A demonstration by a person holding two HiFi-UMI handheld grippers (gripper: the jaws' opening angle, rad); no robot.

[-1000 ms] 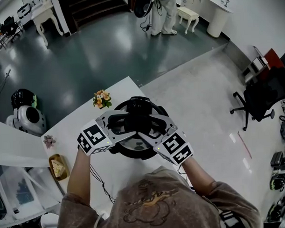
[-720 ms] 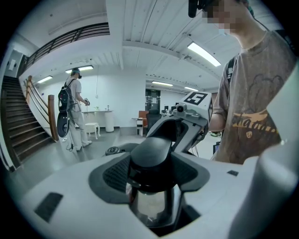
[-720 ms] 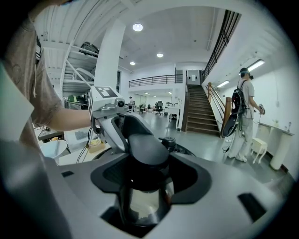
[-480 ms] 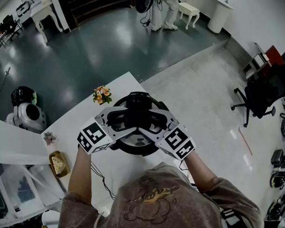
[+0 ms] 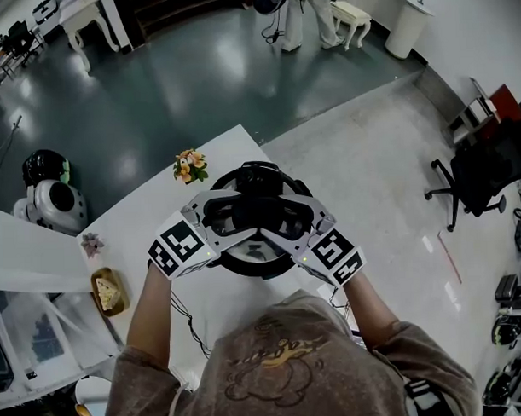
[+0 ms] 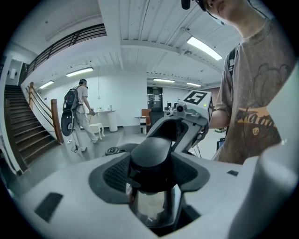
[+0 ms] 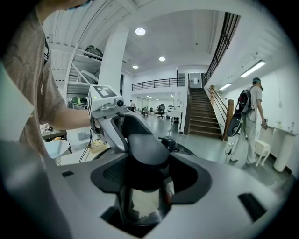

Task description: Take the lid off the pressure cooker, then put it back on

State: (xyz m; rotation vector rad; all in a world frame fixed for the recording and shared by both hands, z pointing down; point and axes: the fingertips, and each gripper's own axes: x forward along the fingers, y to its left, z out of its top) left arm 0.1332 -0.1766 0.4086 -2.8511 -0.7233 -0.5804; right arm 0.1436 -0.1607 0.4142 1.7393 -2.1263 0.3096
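Note:
The black pressure cooker (image 5: 245, 261) stands on the white table (image 5: 142, 224), and its lid carries a long black handle (image 5: 257, 213). My left gripper (image 5: 235, 214) clamps that handle from the left, my right gripper (image 5: 282, 217) from the right, and they face each other. In the left gripper view the handle (image 6: 149, 154) fills the gap between the left gripper's (image 6: 152, 175) pads, above shiny metal. In the right gripper view the handle (image 7: 147, 149) likewise sits in the right gripper (image 7: 145, 179). The grippers hide the lid's edge, so I cannot tell whether it rests on the pot.
A small flower bunch (image 5: 189, 165) stands just behind the cooker. A dish of food (image 5: 106, 293) and a pink flower (image 5: 92, 245) lie at the table's left. A cable (image 5: 183, 316) runs along the near edge. An office chair (image 5: 473, 183) stands to the right, and a person (image 6: 77, 114) walks by the stairs.
Both grippers keep the same hold on the lid handle. Only the head view has drifted slightly.

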